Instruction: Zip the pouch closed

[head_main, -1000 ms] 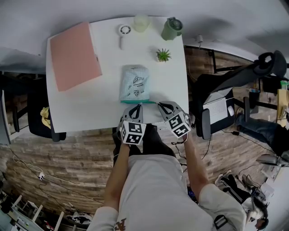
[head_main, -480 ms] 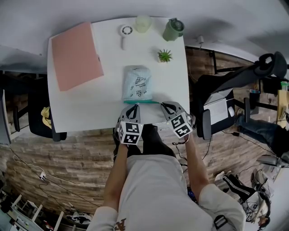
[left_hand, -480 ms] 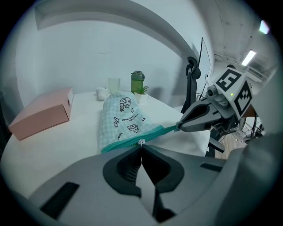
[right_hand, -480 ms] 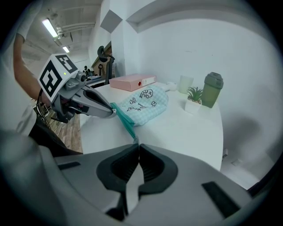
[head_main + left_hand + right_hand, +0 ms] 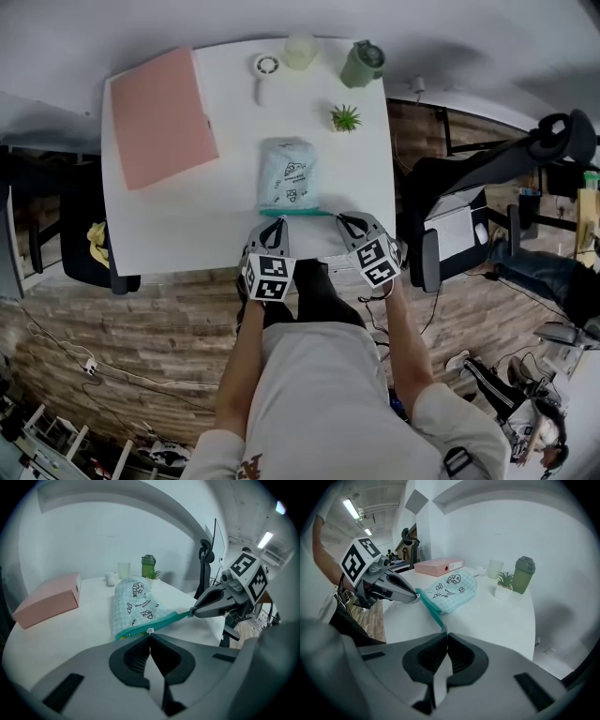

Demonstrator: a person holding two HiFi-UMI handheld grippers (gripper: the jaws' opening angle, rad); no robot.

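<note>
Your left gripper [image 5: 277,223] is pressed shut on the zipper pull [image 5: 150,631]. Your right gripper [image 5: 342,221] pinches the teal zipper's [image 5: 300,212] other end. Both sit just inside the desk's [image 5: 220,234] near edge. The checked pouch [image 5: 287,173] lies flat, zipper side towards you, with bare desk on both sides. Farther off, a pink box [image 5: 159,117] sits left, and a potted plant [image 5: 345,118] and green bottle [image 5: 362,62] stand by the right edge.
</note>
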